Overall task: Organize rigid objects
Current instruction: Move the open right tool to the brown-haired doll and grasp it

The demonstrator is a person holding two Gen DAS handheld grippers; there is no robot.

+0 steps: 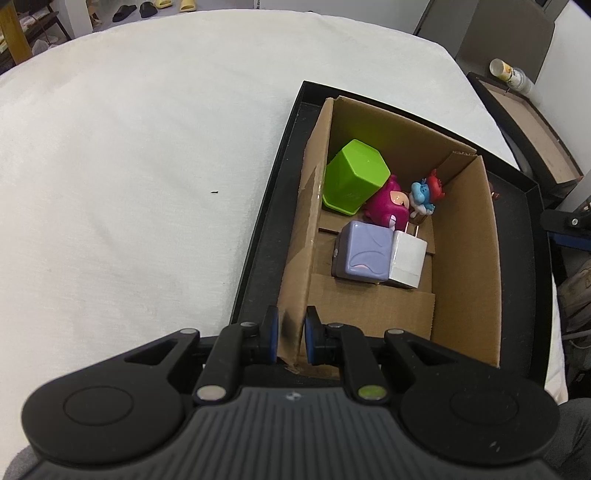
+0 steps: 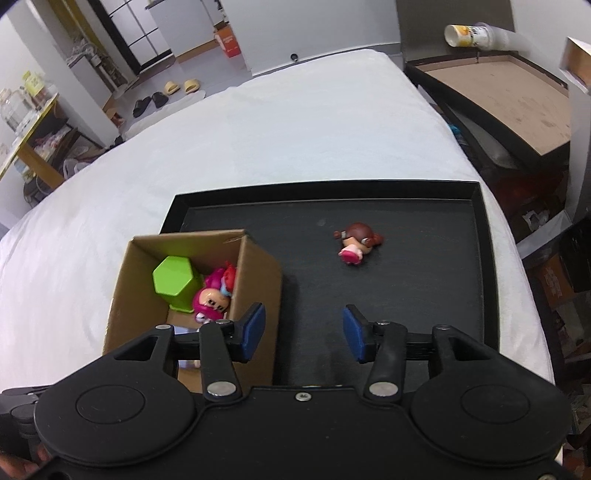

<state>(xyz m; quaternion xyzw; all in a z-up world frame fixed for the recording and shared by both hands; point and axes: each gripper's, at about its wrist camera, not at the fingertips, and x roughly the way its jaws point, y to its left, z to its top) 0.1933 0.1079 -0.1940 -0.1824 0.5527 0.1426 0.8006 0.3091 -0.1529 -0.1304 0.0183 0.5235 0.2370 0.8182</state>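
A cardboard box (image 1: 465, 258) stands in a black tray (image 1: 258, 236) on a white cloth. Inside lie a green hexagonal cup (image 1: 352, 177), a magenta doll (image 1: 388, 206), a blue figure with red hair (image 1: 424, 195), a lilac cube (image 1: 364, 251) and a white plug (image 1: 406, 258). My left gripper (image 1: 291, 332) is shut on the box's near left wall. In the right wrist view my right gripper (image 2: 303, 328) is open over the bare tray (image 2: 406, 266), right of the box (image 2: 258, 273). A brown-haired doll in pink (image 2: 356, 242) lies on the tray beyond it.
The white cloth (image 1: 129, 147) stretches left of and behind the tray. A dark side table (image 2: 509, 96) with a brown top stands to the right, with a tipped cup (image 2: 469, 35) behind it. Slippers (image 2: 166, 94) lie on the floor farther off.
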